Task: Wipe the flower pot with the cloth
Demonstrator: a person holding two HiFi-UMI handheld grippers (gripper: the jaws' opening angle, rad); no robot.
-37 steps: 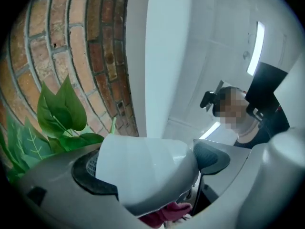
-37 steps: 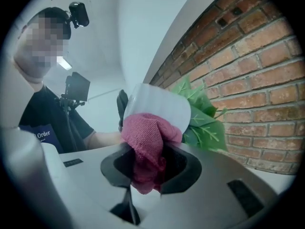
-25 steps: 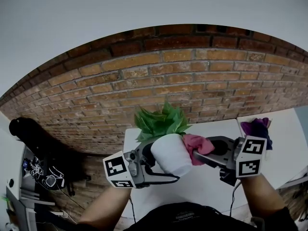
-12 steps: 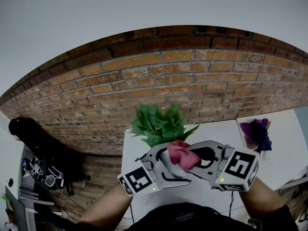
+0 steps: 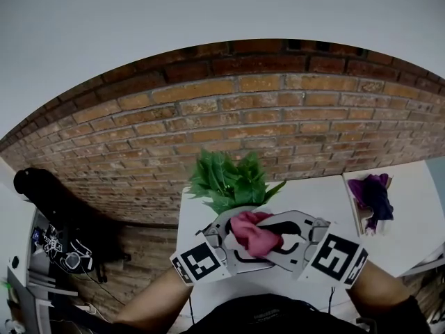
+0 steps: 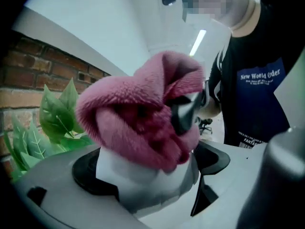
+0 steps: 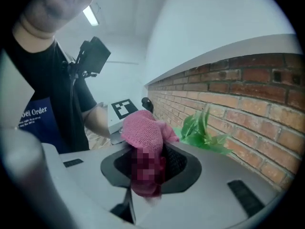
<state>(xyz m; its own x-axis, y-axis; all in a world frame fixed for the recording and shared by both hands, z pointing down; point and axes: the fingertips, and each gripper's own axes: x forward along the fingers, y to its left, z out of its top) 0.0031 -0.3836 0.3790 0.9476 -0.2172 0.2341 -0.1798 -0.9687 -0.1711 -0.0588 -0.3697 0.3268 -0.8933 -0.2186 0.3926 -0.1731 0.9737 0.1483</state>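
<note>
Brick wall (image 5: 278, 117) ahead, white table (image 5: 313, 193) below. Left gripper (image 5: 233, 245) clamped wide on pot (image 6: 136, 180), plant (image 5: 229, 179) beyond jaws. Right gripper (image 5: 270, 229) pinching cloth (image 5: 252, 232), pressed onto pot side. Wiping looks under way; most of pot surface probably left.

Two grippers, left gripper (image 6: 151, 187) and right gripper (image 7: 143, 175), one flower pot (image 6: 119, 171), one pink cloth (image 5: 252, 232)

red brick wall (image 5: 229, 124), white table (image 5: 313, 193)
</note>
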